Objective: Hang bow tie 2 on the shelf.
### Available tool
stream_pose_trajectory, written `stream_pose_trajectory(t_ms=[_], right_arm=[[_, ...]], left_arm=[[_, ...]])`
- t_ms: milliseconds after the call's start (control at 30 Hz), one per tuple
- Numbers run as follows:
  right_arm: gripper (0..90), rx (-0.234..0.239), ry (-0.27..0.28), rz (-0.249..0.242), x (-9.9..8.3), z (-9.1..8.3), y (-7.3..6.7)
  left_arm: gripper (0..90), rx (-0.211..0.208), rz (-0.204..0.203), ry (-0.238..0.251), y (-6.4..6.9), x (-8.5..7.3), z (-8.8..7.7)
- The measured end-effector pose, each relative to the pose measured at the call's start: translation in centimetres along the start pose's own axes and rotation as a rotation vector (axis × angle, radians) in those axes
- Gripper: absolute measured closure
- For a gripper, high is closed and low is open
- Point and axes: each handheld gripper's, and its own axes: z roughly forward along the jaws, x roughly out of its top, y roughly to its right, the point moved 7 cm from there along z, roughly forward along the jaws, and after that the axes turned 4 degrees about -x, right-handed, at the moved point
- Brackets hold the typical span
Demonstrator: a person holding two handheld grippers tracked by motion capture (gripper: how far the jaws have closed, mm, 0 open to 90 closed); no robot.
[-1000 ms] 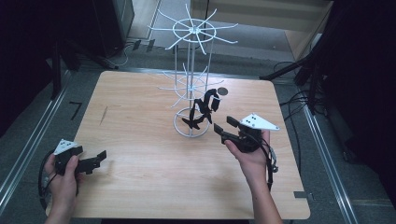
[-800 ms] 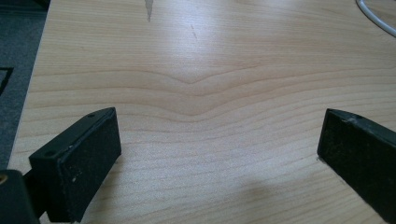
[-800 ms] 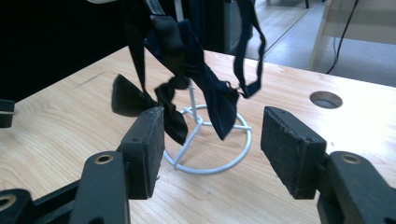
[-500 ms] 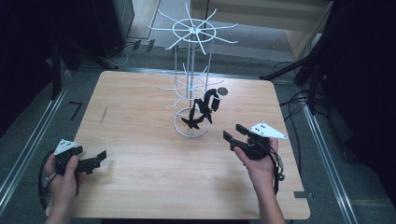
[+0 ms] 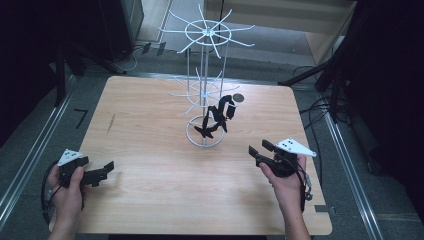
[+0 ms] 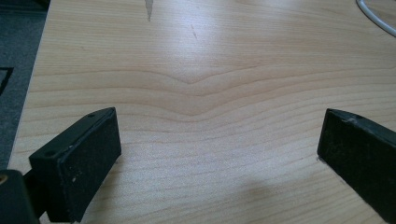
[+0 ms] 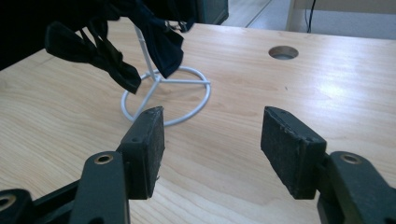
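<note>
Right gripper (image 5: 259, 148), jaws apart and empty, has drawn back and down from the rack (image 5: 204, 100), black cloth (image 5: 216, 116) left hanging ahead of it; hanging looks done.

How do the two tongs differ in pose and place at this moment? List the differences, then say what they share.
1. The left tongs sit near the table's left edge, far from the white wire rack; the right tongs sit much closer to it.
2. The left tongs look onto bare wood; the right tongs face the rack's ring base and the black straps hanging on it.

Shared: both are open, empty and hand-held.
</note>
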Motion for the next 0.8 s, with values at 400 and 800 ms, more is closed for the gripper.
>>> stream_pose_trajectory(t_ms=[400, 800], right_arm=[[39.4, -0.038, -0.021, 0.037, -2.2, -0.9, 2.3], [38.8, -0.083, -0.032, 0.066, -4.0, -2.4, 5.0]], left_arm=[[0.0, 0.0, 0.0, 0.001, 0.0, 0.0, 0.0], [0.0, 0.001, 0.0, -0.001, 0.0, 0.0, 0.0]])
